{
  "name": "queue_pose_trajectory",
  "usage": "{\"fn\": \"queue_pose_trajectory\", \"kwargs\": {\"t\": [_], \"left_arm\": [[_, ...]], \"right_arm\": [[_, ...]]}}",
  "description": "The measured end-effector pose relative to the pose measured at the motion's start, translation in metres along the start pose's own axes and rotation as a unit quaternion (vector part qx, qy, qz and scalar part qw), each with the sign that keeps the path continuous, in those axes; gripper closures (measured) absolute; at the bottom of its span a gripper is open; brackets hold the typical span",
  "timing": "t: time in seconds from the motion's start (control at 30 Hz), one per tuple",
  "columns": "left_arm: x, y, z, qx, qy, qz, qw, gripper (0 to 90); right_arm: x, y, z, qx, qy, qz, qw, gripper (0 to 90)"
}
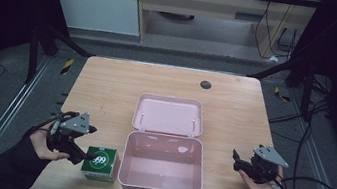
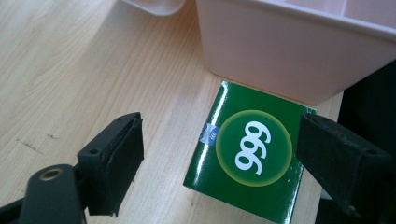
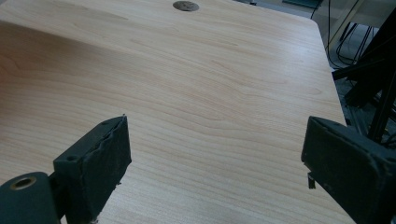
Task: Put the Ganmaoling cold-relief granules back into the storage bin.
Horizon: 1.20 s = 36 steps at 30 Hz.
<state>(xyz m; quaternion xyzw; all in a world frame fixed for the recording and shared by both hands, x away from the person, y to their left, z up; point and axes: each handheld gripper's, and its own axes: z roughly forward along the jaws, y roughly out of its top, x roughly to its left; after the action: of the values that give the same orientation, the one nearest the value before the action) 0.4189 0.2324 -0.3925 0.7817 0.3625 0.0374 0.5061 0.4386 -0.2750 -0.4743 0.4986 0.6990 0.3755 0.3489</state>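
Green carton [image 2: 250,161] printed "999" lies lower centre, between the wide-open left hand-held gripper [image 2: 219,158]; right hand-held gripper [image 3: 217,163] gapes wide over bare table [image 3: 210,79].

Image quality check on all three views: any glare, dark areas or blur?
High view: surroundings very dark, the wooden table evenly lit, small glare spots inside the pink box. Left gripper view: green box sharp with slight sheen, left tool near jaws soft. Right gripper view: broad sheen across the tabletop, shadow at upper left, right tool jaws slightly blurred.
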Motion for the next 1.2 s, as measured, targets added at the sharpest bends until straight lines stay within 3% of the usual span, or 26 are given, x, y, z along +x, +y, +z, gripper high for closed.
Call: {"fn": "queue_pose_trajectory", "kwargs": {"t": [0.33,1.2], "left_arm": [[-0.007,-0.007,0.01,0.02,-0.006,-0.012,0.9997,11.2],[-0.021,-0.023,0.033,0.029,-0.012,-0.044,0.9985,4.8]], "right_arm": [[0.0,0.0,0.001,0.004,0.004,-0.002,1.0,7.5],[0.002,-0.001,0.004,0.017,0.004,-0.016,0.9997,5.5]]}}
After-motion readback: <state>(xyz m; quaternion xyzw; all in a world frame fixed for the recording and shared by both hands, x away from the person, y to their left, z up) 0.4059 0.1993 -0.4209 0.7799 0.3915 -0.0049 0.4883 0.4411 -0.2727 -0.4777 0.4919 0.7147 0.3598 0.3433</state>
